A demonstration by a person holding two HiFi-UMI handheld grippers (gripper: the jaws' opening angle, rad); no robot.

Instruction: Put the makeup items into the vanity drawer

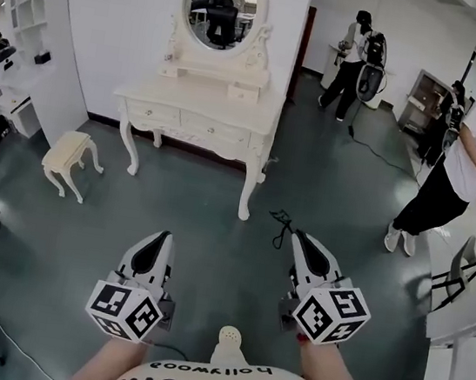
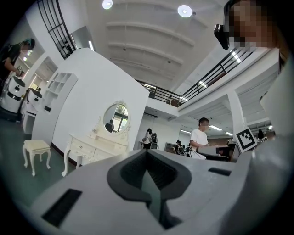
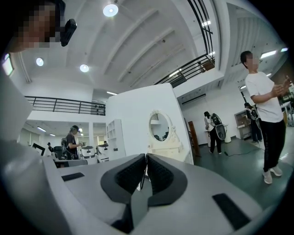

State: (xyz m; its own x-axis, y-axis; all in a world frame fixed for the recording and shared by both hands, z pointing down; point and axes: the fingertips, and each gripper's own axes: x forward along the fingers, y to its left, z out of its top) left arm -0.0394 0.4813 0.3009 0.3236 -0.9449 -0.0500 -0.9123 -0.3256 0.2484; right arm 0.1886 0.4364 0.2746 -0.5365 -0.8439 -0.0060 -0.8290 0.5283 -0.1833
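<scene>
**A:** Head view first: where was the vanity drawer [image 1: 154, 113]?

**B:** It looked shut, in the front of the vanity [image 1: 228, 132]. That was well ahead of the left hand-held gripper [image 1: 161, 237], and ahead and to the left of the right hand-held gripper [image 1: 298, 235]. Its front ran crosswise to both.

**A:** Any makeup items?

**B:** I could make out none on the worktop [image 1: 224, 102]; too small to tell.

**A:** The jaws?

**B:** Both pairs were together, with nothing between them.

**A:** Anything in the way?

**B:** Only floor [image 1: 213, 243] lay between. A stool [image 1: 70, 157] stood ahead-left, a cable [image 1: 281, 224] lay just beside the right tips, and people [image 1: 451, 171] were well off right.
</scene>
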